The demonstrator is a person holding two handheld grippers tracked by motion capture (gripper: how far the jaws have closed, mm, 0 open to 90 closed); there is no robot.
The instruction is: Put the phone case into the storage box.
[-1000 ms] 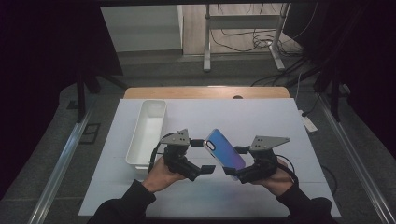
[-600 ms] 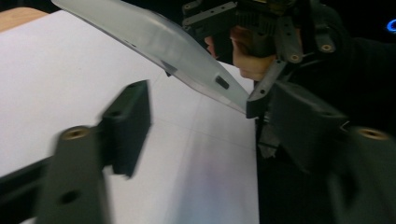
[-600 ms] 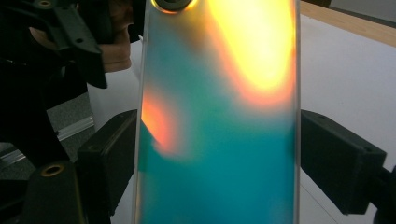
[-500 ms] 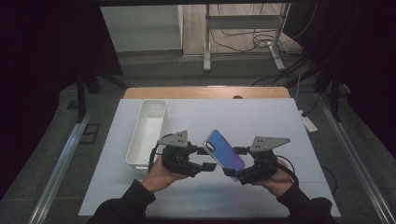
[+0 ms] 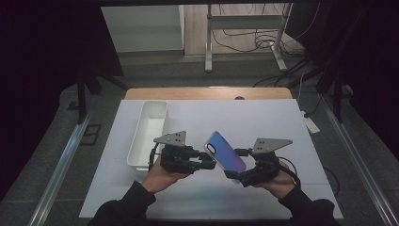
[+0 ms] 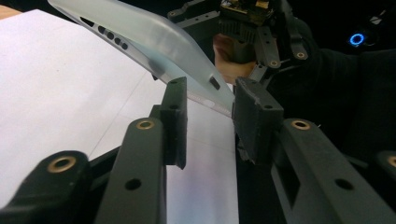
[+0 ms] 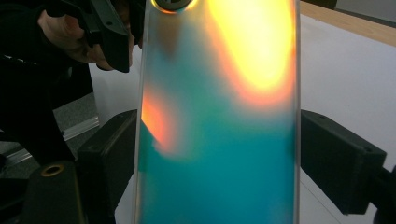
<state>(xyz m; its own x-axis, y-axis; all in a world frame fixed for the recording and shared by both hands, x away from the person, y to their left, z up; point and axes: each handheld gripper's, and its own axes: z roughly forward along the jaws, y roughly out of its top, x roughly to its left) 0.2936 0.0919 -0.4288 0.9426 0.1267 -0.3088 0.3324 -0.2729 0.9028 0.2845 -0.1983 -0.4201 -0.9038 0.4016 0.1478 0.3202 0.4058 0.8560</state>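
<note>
The phone (image 5: 226, 153) sits just right of centre in the high view, lifted off the white surface (image 5: 282, 122) and tilted, its iridescent blue-violet back facing up and its camera end toward the upper left. Its long axis runs from that upper-left end down to the lower right, where the right claw (image 5: 237, 176) holds its lower end; in the right gripper view the phone (image 7: 219, 121) stands tall between the two black jaws, which press on its side edges. The left claw (image 5: 209, 164) comes in from the left of the high view and meets the phone's left long edge about a third of the way down, so the phone lies straight ahead of it and crosswise to its reach. Its jaws have just been closing, and in the left gripper view the phone's pale edge (image 6: 154, 42) passes between the tips with a narrow gap left; the pads look close, but contact is hard to confirm. The left hand is the nearer one for any second hold. The phone's screen side is hidden, its top end is cut off in the right gripper view, and whether it wears a clear case is uncertain. A white tray (image 5: 137, 141) lies left of centre.
</note>
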